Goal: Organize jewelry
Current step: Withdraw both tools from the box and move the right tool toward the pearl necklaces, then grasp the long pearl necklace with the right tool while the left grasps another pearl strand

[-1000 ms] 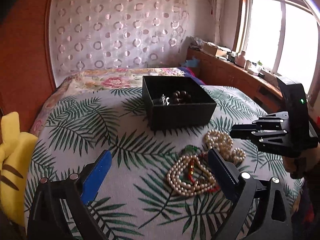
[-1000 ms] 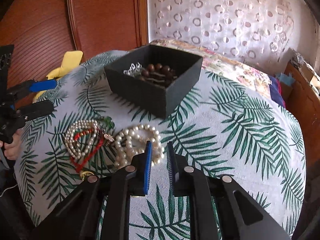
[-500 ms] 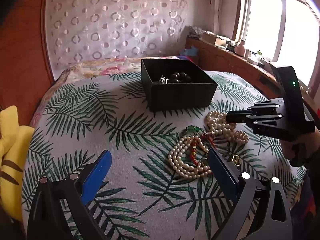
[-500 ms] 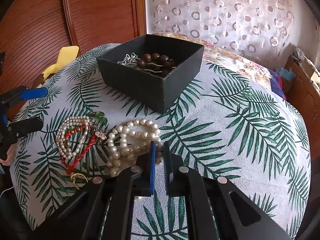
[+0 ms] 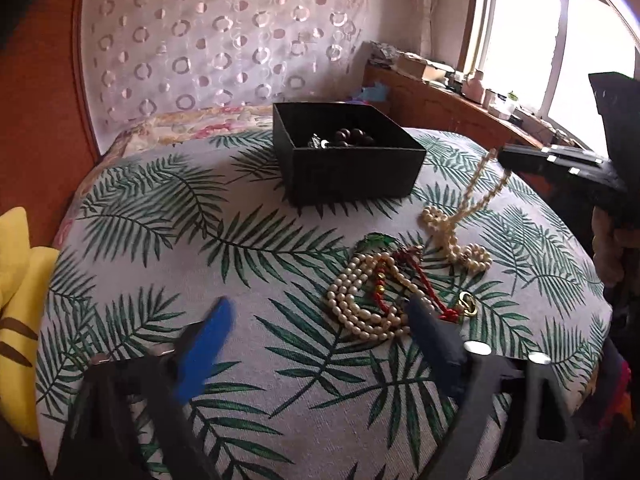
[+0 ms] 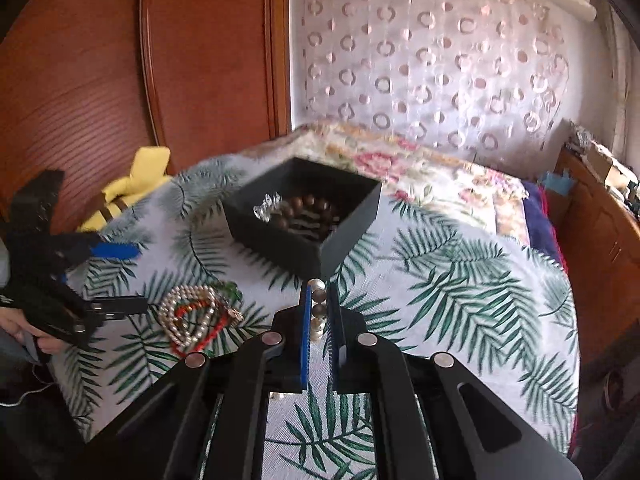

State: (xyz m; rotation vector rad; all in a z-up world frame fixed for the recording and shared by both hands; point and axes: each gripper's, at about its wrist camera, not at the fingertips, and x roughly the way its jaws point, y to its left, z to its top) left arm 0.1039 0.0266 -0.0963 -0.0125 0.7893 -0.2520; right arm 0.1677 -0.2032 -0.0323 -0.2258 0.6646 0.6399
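A black open box (image 5: 344,156) on the palm-print cloth holds dark wooden beads and a silvery piece; it also shows in the right wrist view (image 6: 304,216). My right gripper (image 6: 318,300) is shut on a round-pearl necklace (image 5: 468,216) and lifts one end, while the rest still lies on the cloth. In the left wrist view that gripper (image 5: 508,158) is at the right. A small-pearl strand with a red cord (image 5: 372,296) and a gold ring (image 5: 466,303) lie beside my open, empty left gripper (image 5: 320,332).
A yellow cushion (image 5: 16,292) lies at the left edge of the round table. A wooden headboard (image 6: 120,80) and a bed with floral cover (image 6: 420,168) are behind. A cluttered wooden sill (image 5: 460,92) runs under the window at the right.
My right gripper has closed on the round-pearl necklace and risen, pulling one end up off the cloth. The left gripper has drawn back slightly and stays open.
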